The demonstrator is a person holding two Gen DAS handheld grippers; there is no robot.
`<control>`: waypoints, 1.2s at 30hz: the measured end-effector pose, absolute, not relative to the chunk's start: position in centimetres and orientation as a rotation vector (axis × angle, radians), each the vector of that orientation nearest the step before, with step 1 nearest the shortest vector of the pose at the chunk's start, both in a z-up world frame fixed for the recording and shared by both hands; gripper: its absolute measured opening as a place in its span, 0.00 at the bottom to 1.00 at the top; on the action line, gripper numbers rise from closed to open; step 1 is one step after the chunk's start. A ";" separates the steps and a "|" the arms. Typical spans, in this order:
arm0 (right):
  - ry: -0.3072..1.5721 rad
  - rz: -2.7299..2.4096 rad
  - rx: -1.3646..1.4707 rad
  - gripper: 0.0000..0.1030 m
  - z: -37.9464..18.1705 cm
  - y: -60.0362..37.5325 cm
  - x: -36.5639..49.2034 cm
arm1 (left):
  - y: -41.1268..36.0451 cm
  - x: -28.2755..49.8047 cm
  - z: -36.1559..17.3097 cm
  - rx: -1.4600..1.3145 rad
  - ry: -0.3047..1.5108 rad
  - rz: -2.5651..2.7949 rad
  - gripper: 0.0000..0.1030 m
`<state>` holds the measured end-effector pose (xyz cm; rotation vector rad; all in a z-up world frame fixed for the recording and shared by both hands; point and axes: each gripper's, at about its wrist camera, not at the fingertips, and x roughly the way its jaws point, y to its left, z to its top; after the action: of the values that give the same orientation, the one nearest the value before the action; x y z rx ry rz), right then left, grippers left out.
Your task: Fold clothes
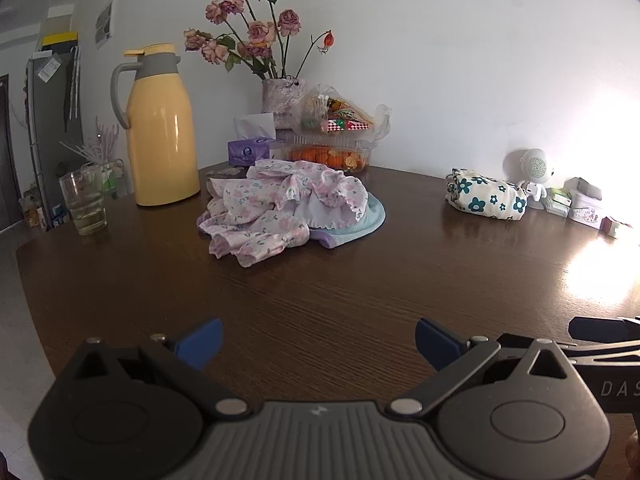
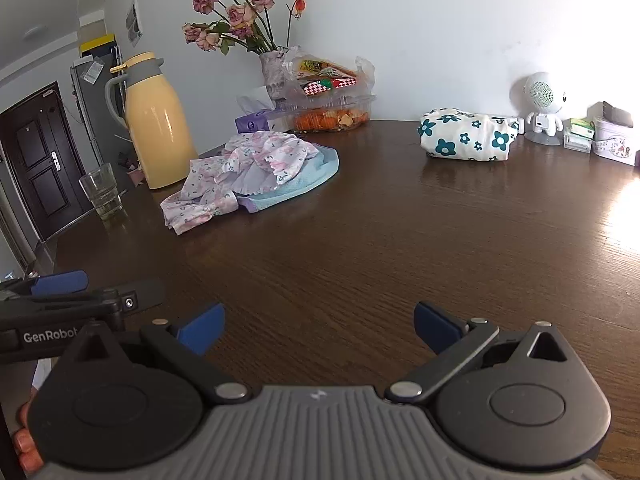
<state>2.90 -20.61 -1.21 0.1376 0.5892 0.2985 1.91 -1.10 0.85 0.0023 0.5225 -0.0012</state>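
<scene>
Dark wood-grain counter [image 1: 320, 300], glare washing its right side. Far left, a yellow thermos jug [image 1: 160, 136] with a drinking glass [image 1: 84, 204] just beside it. Centre, a crumpled pink floral garment [image 1: 276, 208] heaped on a light-blue cloth [image 1: 360, 220]. Far right, a folded white bundle with teal flowers [image 1: 486, 196], small boxes [image 1: 584, 204] beyond

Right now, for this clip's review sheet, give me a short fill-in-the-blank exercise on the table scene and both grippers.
1. The crumpled pink floral garment lies partly on top of a light ____ cloth.
2. The folded white bundle carries teal ____ prints.
3. The left gripper and right gripper are both ____ and hold nothing.
4. The drinking glass stands beside the ____ thermos jug.

Missing words: blue; flower; open; yellow
</scene>
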 end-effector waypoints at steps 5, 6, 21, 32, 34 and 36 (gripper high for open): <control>0.586 0.294 0.133 1.00 -1.2 -20.5 2.9 | -1.0 2.1 0.7 -0.007 0.532 -0.005 1.00; 0.585 0.293 0.131 1.00 -1.2 -20.5 2.9 | -1.0 2.1 0.7 -0.006 0.532 -0.005 1.00; 0.594 0.288 0.129 1.00 -1.3 -20.5 2.9 | -1.0 2.1 0.5 -0.007 0.532 0.002 1.00; 0.599 0.292 0.131 1.00 -1.4 -20.4 2.9 | -1.0 2.0 0.4 0.000 0.526 0.010 0.99; 0.600 0.293 0.131 1.00 -1.4 -20.4 2.9 | -1.0 2.0 0.4 0.000 0.526 0.009 0.98; 0.599 0.293 0.130 1.00 -1.4 -20.3 2.9 | -1.0 1.9 0.4 -0.001 0.525 0.010 0.98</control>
<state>2.89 -20.34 -1.37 0.1296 0.5987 0.2925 1.94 -1.04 0.40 -0.0006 0.5253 0.0096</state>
